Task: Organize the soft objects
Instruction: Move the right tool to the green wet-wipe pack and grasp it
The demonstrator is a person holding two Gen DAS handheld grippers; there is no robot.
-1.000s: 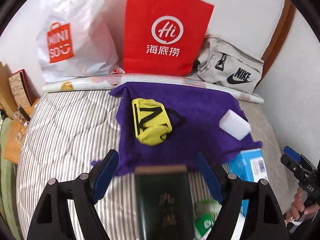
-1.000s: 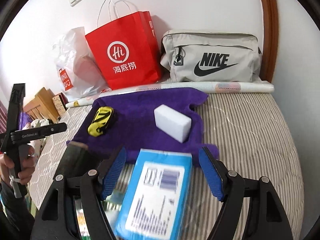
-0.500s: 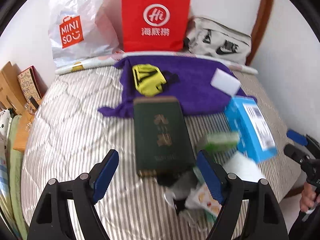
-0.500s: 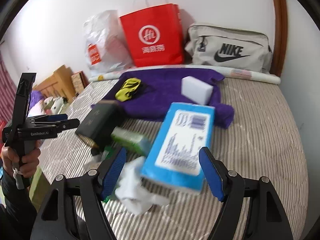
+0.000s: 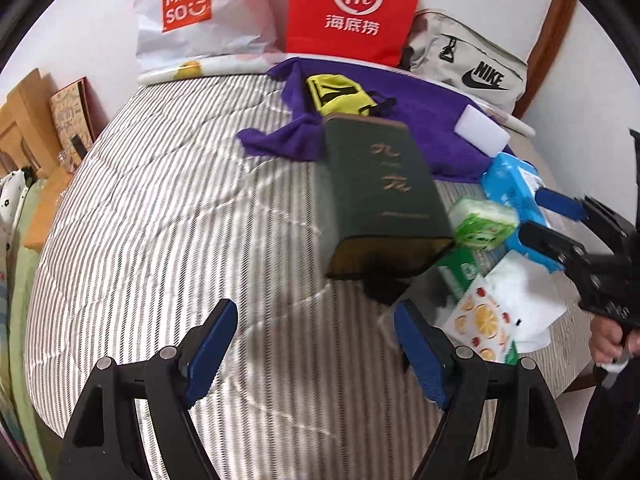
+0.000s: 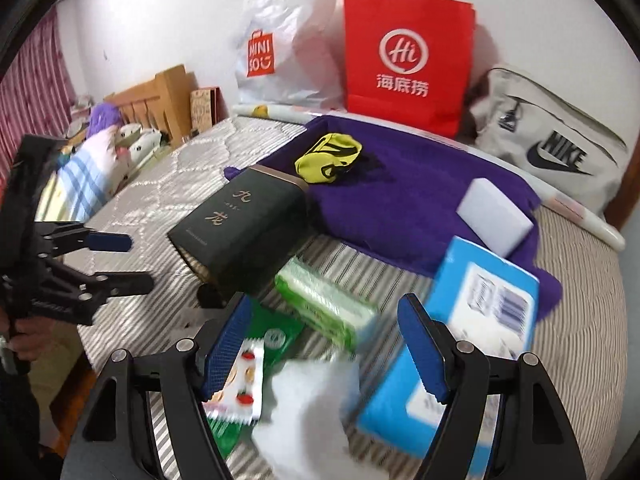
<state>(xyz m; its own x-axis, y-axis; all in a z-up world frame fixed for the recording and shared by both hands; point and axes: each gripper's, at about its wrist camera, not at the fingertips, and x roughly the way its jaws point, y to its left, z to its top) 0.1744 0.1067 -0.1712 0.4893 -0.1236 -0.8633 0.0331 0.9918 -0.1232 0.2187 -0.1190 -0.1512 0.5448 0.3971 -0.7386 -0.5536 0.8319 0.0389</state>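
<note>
Striped grey-and-white bedding covers the bed (image 5: 160, 208) seen from the left wrist. The left hand-held gripper (image 5: 314, 346) is held over bare mattress with its blue pads wide apart and nothing between them. A dark green box (image 5: 380, 196) with gold lettering lies beyond it, its far end on a purple towel (image 5: 424, 120). A yellow pouch (image 5: 340, 94) and a white sponge (image 5: 482, 136) are laid on the towel. To the right of the box a green tissue pack (image 5: 482, 222), a blue pack (image 5: 512, 178), a white cloth (image 5: 524, 300) and a fruit-printed sachet (image 5: 484, 324) are heaped close together. The right hand-held gripper (image 5: 554, 220) is seen at the right edge above this heap. A white shopping bag (image 5: 188, 12), a red paper bag (image 5: 352, 8) and a grey waist bag (image 5: 468, 68) are lined up along the wall.

From the right wrist, the right hand-held gripper (image 6: 324, 344) is seen with its pads spread wide and gripping nothing; the white cloth (image 6: 308, 404) lies below the gap, with the fruit-printed sachet (image 6: 240, 384) by the left pad and the blue pack (image 6: 472, 320) by the right one. The green tissue pack (image 6: 328, 300) lies just beyond, touching the dark green box (image 6: 240, 232). The purple towel (image 6: 412, 196) carries the yellow pouch (image 6: 328, 156) and the white sponge (image 6: 494, 216). The left hand-held gripper (image 6: 120, 260) is seen at the left edge, open and empty.
</note>
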